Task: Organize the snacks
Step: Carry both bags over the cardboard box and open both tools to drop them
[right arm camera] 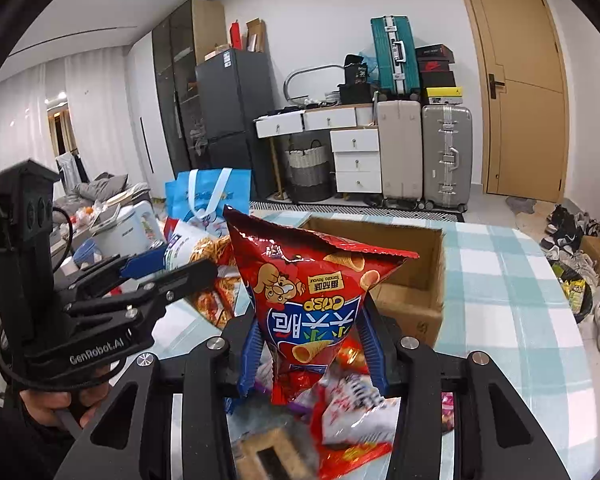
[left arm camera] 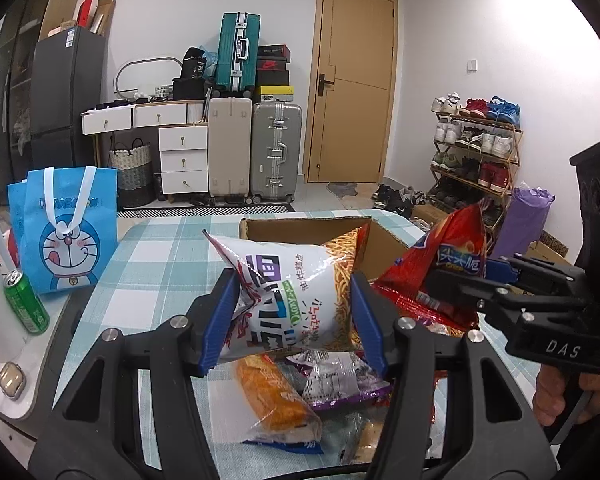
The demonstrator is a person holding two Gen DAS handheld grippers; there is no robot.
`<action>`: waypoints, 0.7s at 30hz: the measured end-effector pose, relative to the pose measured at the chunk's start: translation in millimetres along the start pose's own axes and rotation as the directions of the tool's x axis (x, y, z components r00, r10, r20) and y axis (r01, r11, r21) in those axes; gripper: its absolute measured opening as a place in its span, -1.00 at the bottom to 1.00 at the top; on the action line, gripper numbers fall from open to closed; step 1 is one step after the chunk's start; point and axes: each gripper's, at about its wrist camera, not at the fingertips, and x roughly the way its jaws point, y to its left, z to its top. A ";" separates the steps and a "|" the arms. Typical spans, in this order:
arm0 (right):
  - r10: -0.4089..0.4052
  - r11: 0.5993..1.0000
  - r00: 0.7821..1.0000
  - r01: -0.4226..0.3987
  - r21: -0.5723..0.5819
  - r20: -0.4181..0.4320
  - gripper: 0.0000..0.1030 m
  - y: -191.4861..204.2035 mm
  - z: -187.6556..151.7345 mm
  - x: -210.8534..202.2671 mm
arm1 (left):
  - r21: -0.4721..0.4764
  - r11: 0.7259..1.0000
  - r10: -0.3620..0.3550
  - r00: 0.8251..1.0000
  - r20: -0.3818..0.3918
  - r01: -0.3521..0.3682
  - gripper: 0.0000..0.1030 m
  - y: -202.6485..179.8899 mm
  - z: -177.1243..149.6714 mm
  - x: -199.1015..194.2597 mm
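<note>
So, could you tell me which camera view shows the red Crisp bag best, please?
The right wrist view: the red Crisp bag hangs centred, front printing readable, pinched between the right gripper fingers. In the left wrist view it appears only at the right side, seen edge-on and partly hidden by that gripper, beside the white noodle-snack bag.

Left black two-finger gripper with blue pads (left arm camera: 296,300): jaws partly closed, pads pressing both sides of a white snack bag (left arm camera: 296,280), pointing slightly down. Right black two-finger gripper with blue pads (right arm camera: 312,344): clamped on the lower part of a red crisp bag (right arm camera: 312,292), also tilted down. Each held by one hand (left arm camera: 560,392).
</note>
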 end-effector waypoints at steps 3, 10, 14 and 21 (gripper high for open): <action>-0.016 1.000 1.000 0.016 0.011 0.011 -0.15 -7.1 6.0 6.0 | 0.007 1.000 0.001 1.000 0.003 -0.001 0.04 -2.9 8.2 9.8; -0.050 0.998 0.998 0.049 0.045 0.032 -0.15 -16.6 16.0 24.8 | 0.011 1.000 -0.002 1.000 0.010 0.002 0.04 -1.6 24.8 38.3; -0.070 0.996 0.997 0.068 0.060 0.016 -0.15 -22.0 20.1 39.0 | 0.013 1.000 0.001 1.000 0.009 -0.001 0.04 -1.4 34.1 58.7; -0.109 0.991 0.994 0.111 0.080 -0.028 -0.15 -30.0 24.5 65.1 | 0.011 1.000 -0.002 0.999 -0.043 0.003 0.04 1.3 41.5 104.0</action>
